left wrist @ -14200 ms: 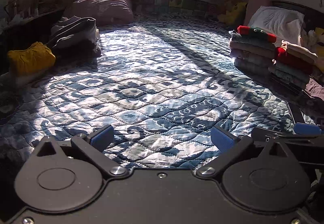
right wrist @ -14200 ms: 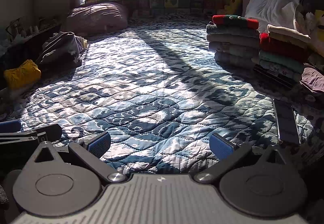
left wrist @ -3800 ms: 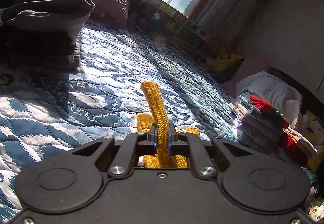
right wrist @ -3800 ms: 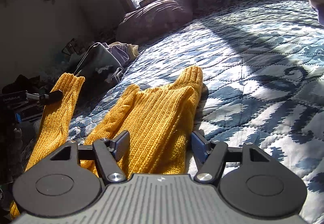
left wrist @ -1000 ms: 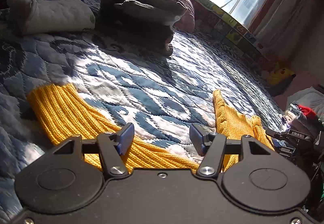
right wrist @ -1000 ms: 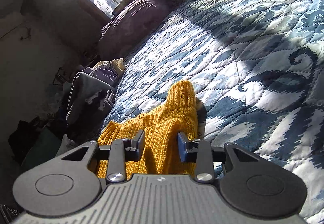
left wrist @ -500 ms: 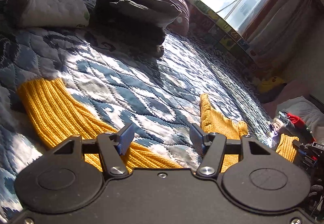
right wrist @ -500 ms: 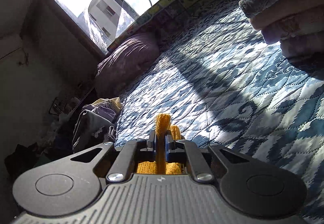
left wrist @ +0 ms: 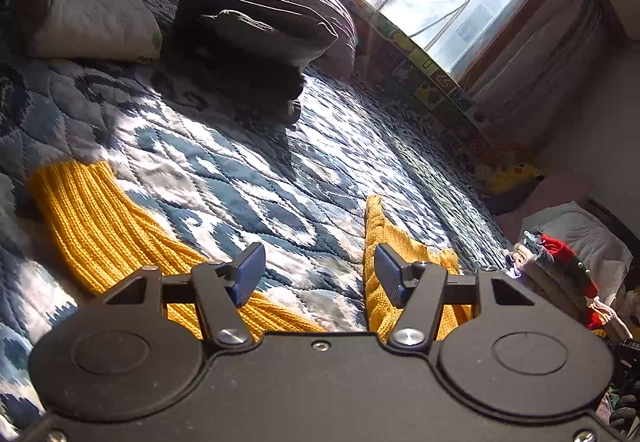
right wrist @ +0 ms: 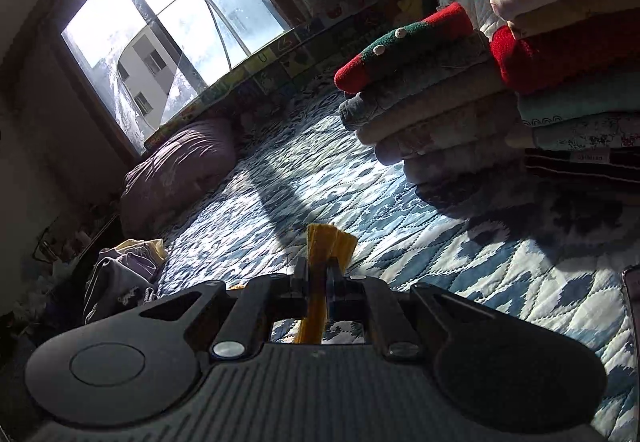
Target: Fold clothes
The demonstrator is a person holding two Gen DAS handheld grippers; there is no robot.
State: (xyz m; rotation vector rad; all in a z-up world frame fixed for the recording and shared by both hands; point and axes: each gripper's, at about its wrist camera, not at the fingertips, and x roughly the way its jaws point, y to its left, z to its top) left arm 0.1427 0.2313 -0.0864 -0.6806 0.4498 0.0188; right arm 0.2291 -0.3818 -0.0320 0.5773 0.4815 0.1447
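A yellow knitted sweater (left wrist: 100, 226) lies on the blue patterned quilt (left wrist: 248, 170). One sleeve stretches to the left and another part (left wrist: 384, 242) rises on the right in the left wrist view. My left gripper (left wrist: 318, 272) hovers open just above the sweater, with bare quilt showing between its blue pads. My right gripper (right wrist: 318, 274) is shut on a fold of the yellow sweater (right wrist: 326, 242), whose edge sticks up past the fingers, lifted over the quilt (right wrist: 440, 242).
Two stacks of folded clothes (right wrist: 480, 90) stand close on the right, a red and green one on top. A dark heap of clothes (left wrist: 256, 34) and a white pillow (left wrist: 88, 22) lie at the left. A purple cushion (right wrist: 180, 170) sits under the window (right wrist: 160, 26).
My right gripper has closed on the sweater fold and carried it up and toward the folded stacks. The left gripper stays open and has shifted only slightly over the sleeve.
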